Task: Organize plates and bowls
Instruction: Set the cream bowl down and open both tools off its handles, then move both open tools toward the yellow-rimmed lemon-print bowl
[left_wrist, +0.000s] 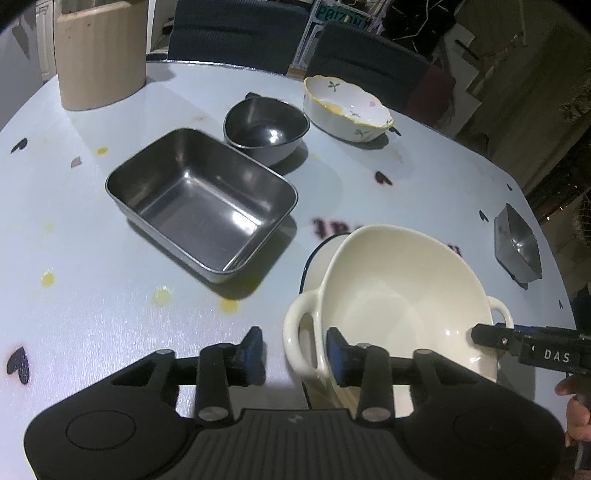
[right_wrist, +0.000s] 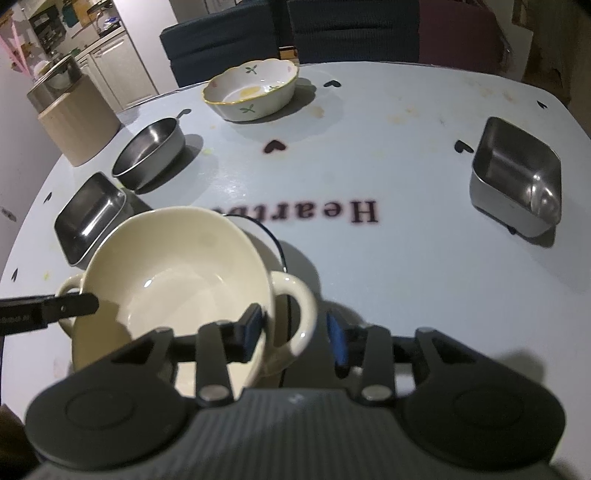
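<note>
A cream bowl (left_wrist: 388, 288) (right_wrist: 177, 266) with two loop handles sits on a white plate with a dark rim (left_wrist: 314, 254) (right_wrist: 275, 240), most of which it hides. My left gripper (left_wrist: 295, 345) straddles the bowl's left handle. One pad is outside the handle, the other is at the bowl wall, and a gap shows on the outer side. My right gripper (right_wrist: 295, 326) straddles the right handle the same way, with its pads clear of it. Each gripper's finger (left_wrist: 484, 338) (right_wrist: 85, 304) shows in the other's view at the opposite handle.
On the pale heart-print table (left_wrist: 110, 295) (right_wrist: 406, 277) stand a steel rectangular tray (left_wrist: 199, 199) (right_wrist: 88, 218), a round steel bowl (left_wrist: 266, 125) (right_wrist: 147, 151), a floral ceramic bowl (left_wrist: 347, 107) (right_wrist: 251, 92), a small steel square dish (left_wrist: 517, 243) (right_wrist: 517, 177) and a beige canister (left_wrist: 99, 51) (right_wrist: 77, 122). Chairs line the far edge.
</note>
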